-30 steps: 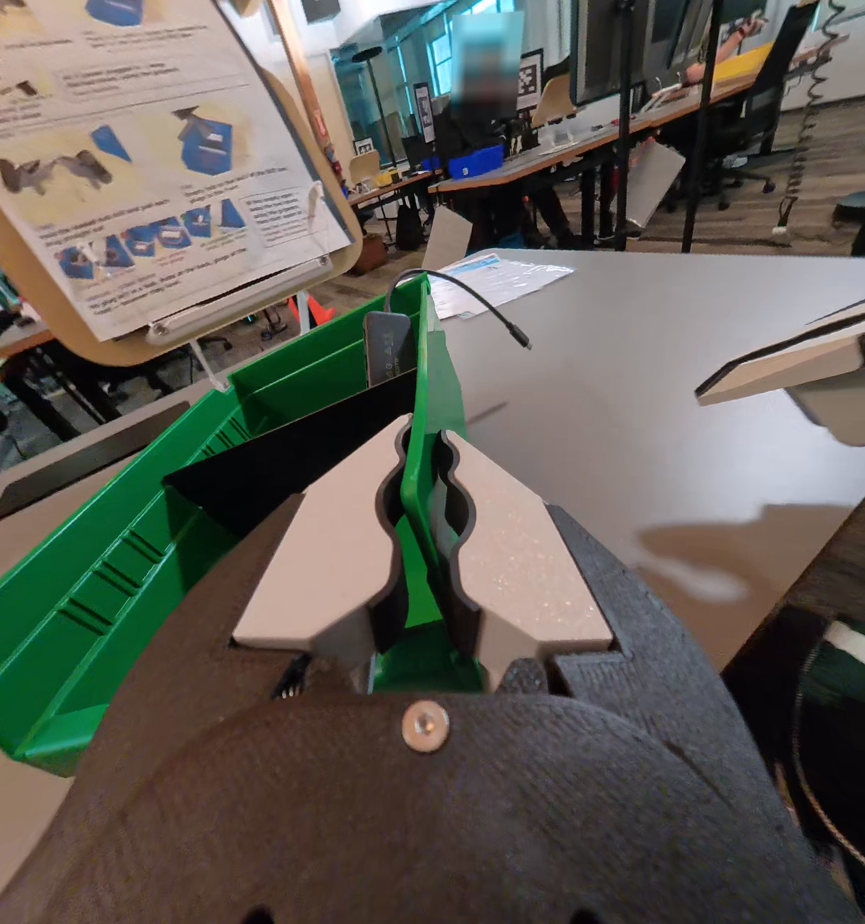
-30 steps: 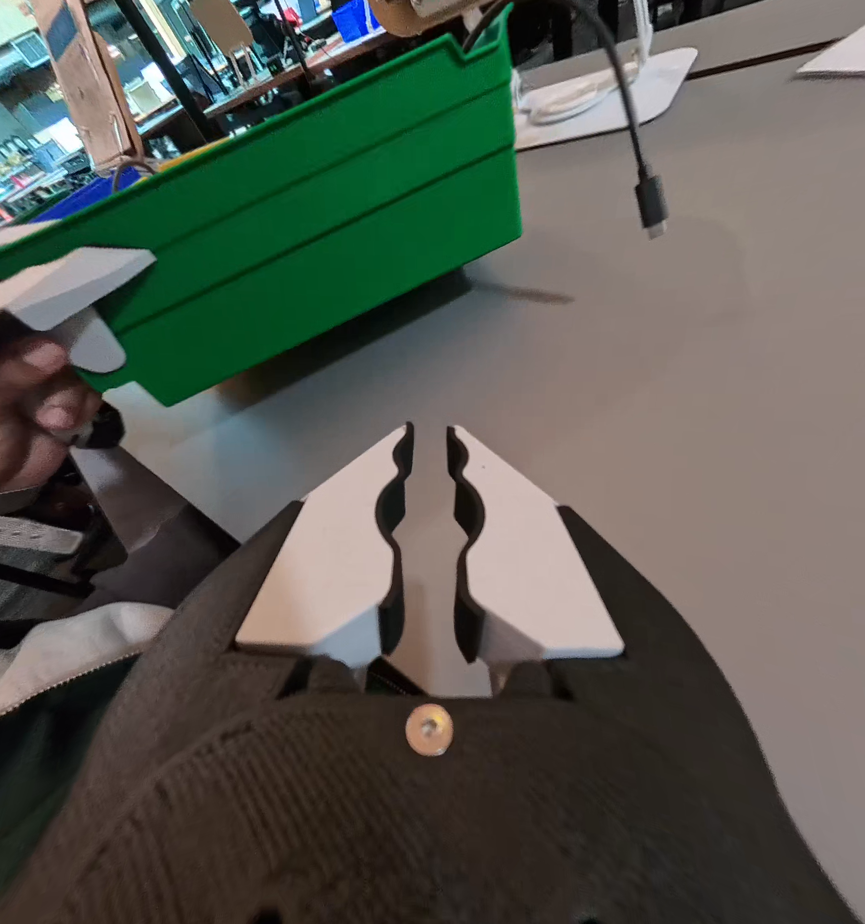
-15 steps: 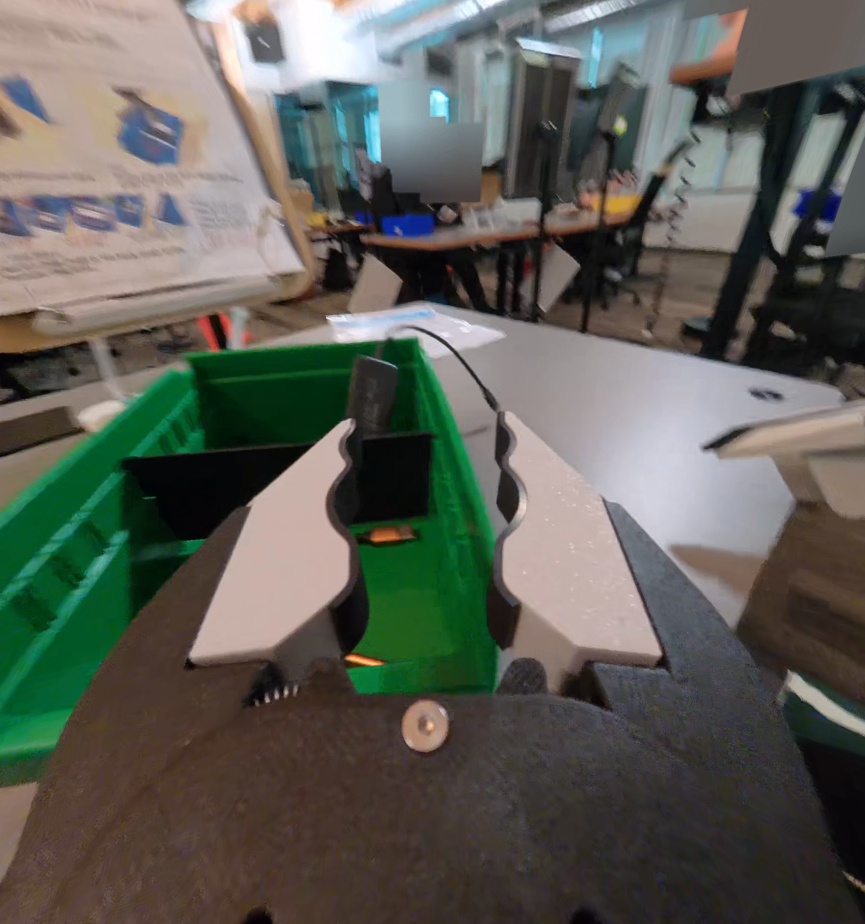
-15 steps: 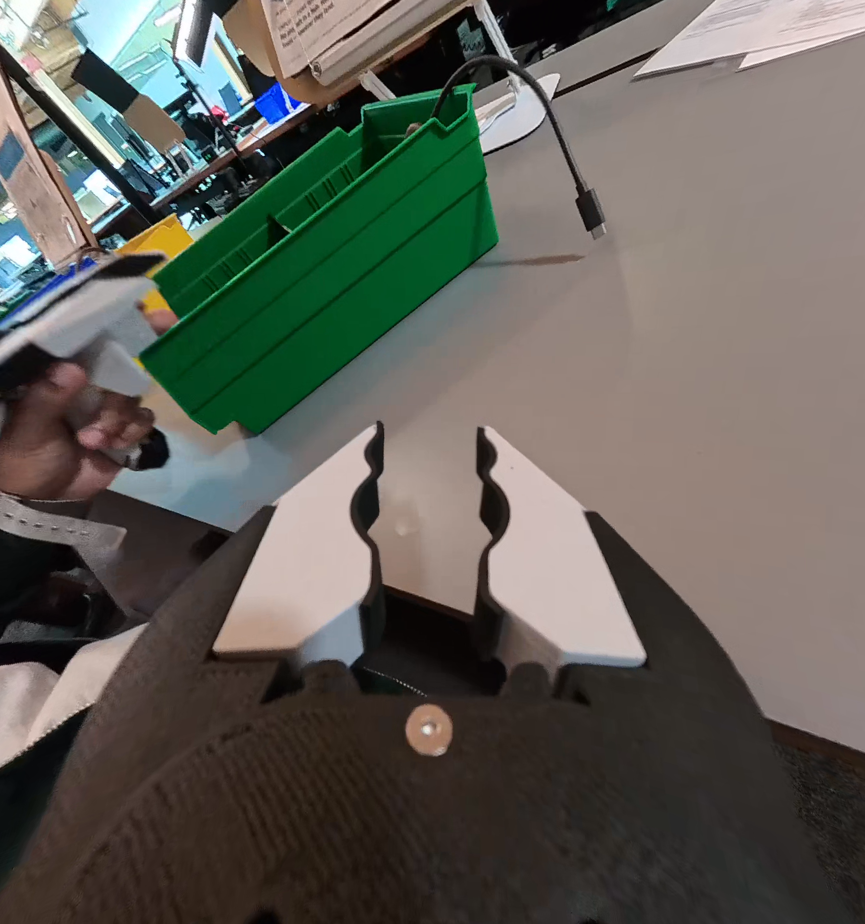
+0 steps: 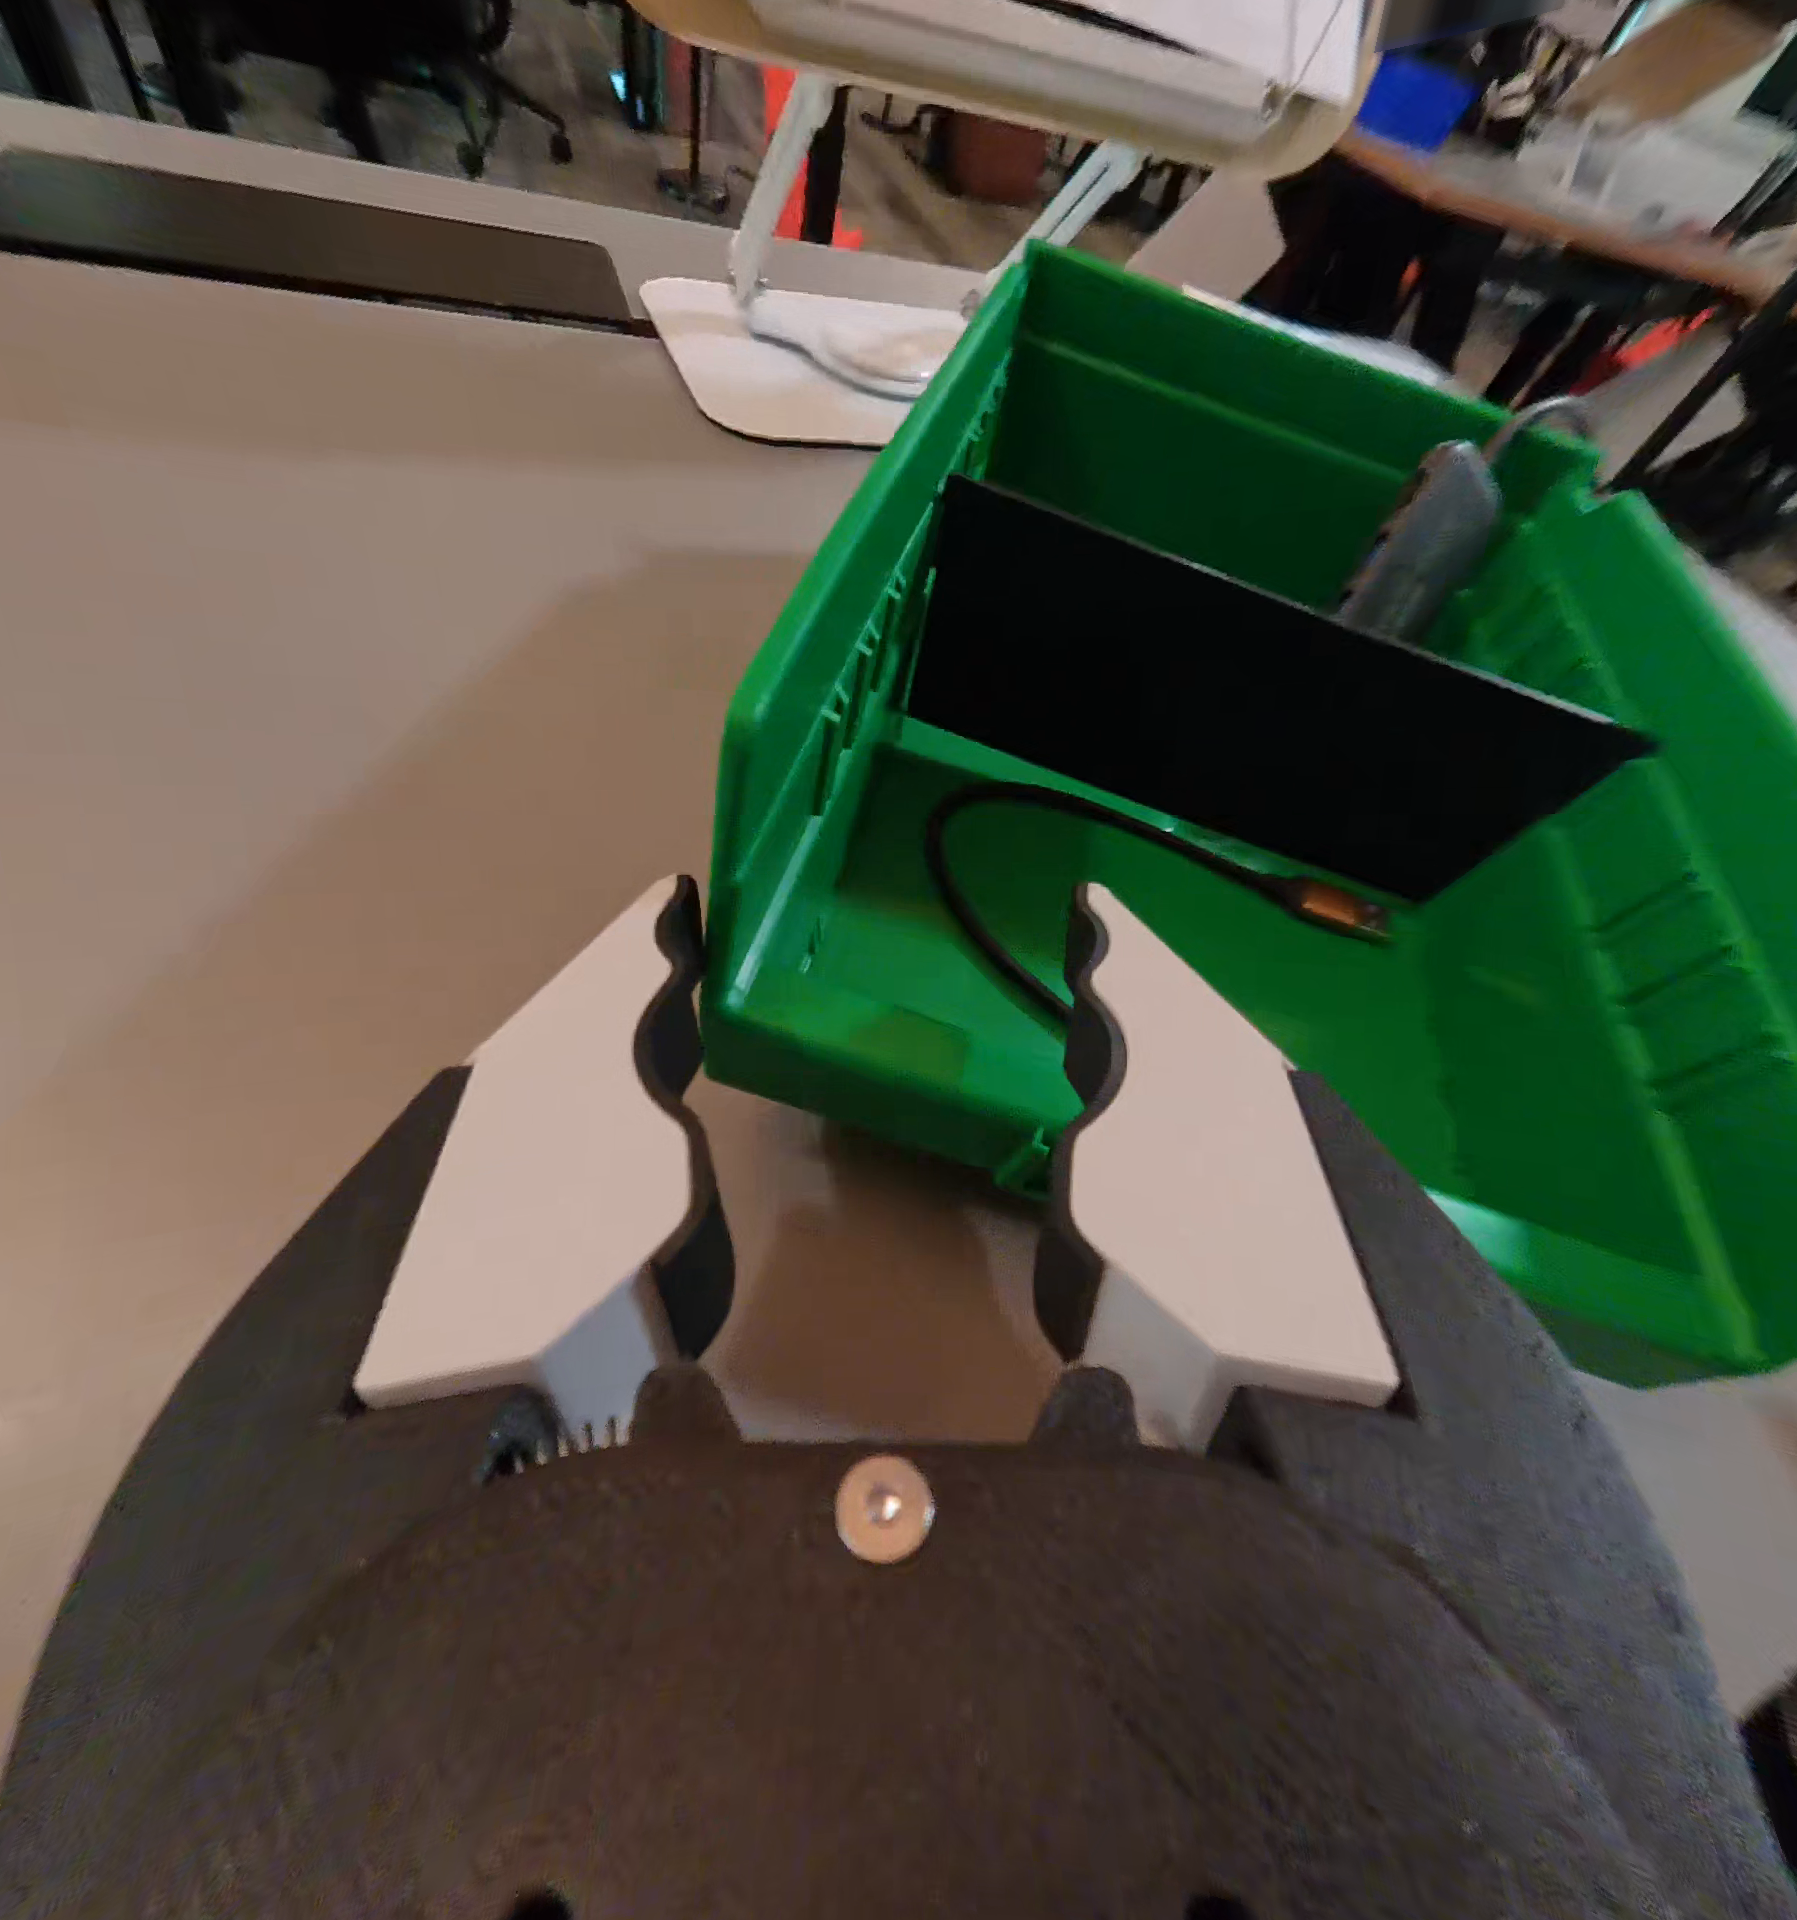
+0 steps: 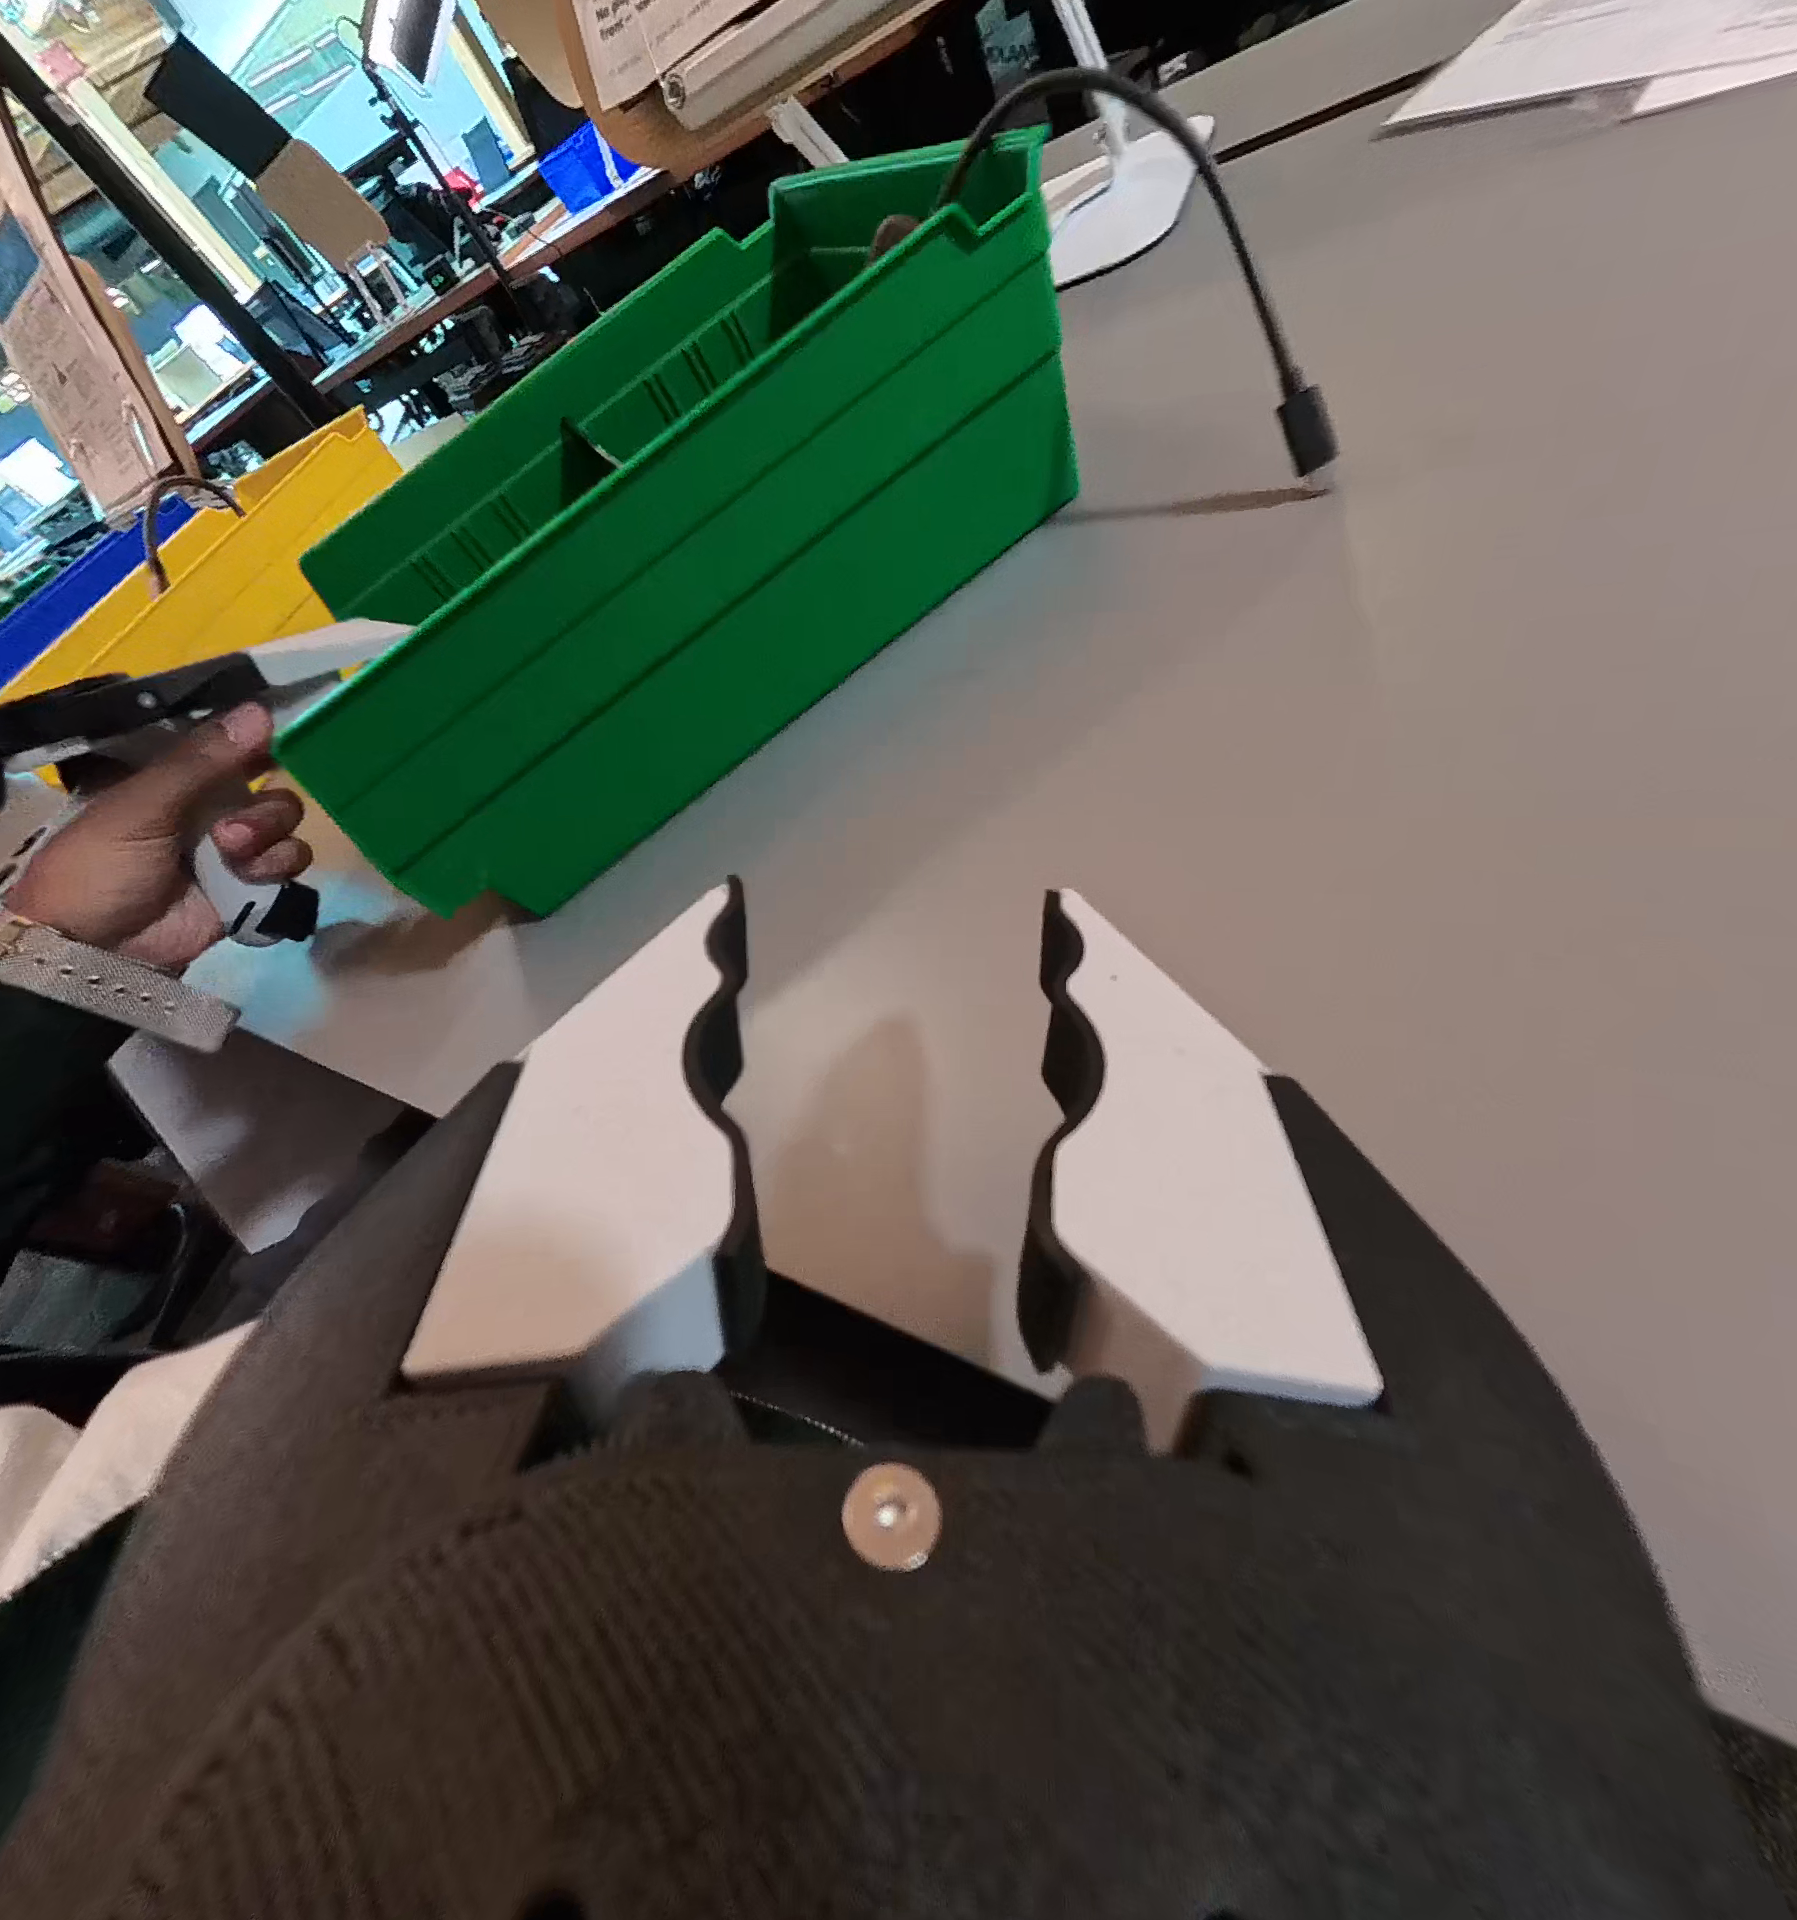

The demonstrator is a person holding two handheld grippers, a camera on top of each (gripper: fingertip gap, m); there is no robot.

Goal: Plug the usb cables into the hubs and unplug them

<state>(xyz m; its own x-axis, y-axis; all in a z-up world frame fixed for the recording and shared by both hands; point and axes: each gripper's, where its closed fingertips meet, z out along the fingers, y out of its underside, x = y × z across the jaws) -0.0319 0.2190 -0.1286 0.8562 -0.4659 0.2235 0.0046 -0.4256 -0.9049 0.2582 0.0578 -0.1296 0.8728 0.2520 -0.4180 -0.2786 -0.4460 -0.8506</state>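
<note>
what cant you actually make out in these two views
- USB hub: left wrist view, lower part hidden behind the black divider; ports unseen.
- Loose cable in the green bin: near end hidden by a gripper finger.
- Hub's cable plug: right wrist view, too small to see its connector.

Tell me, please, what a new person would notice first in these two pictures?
First the bright green bin on the grey table, split by a black divider. In its near compartment lies a black cable with a copper-coloured plug; a grey hub leans in the far one, its cable arching over the rim. Both grippers, left and right, are open and empty.
</note>
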